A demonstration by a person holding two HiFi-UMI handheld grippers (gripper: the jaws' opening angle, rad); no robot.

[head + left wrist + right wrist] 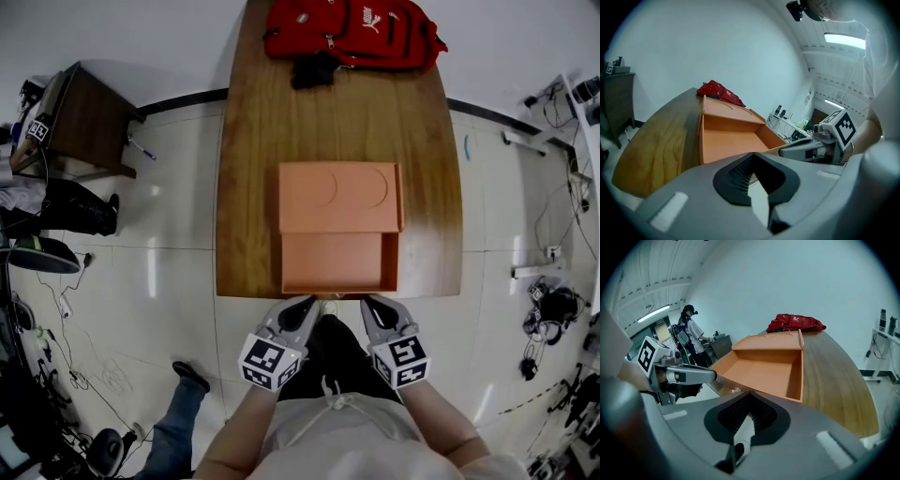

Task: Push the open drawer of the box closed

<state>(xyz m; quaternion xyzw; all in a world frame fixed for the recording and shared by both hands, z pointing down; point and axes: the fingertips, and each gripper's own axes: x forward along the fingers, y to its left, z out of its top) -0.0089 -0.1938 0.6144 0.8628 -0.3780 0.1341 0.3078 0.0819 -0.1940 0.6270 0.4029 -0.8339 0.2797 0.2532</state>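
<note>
The box (pixel 339 195) sits on the worktop (pixel 251 187), its drawer (pixel 339 262) open toward six o'clock. The left gripper (pixel 304 304) and right gripper (pixel 373 304) wait just short of it, jaws pinched together, empty. Pushing hasn't started; next, I'd say, press its front toward twelve.

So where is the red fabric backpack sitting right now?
In the head view the red fabric backpack lies at the far end of the brown wooden table, beyond the orange box.

box (pixel 337 214): orange | drawer (pixel 337 261): orange | table (pixel 253 141): brown wood grain | backpack (pixel 361 28): red | floor (pixel 183 197): white tiles
</note>
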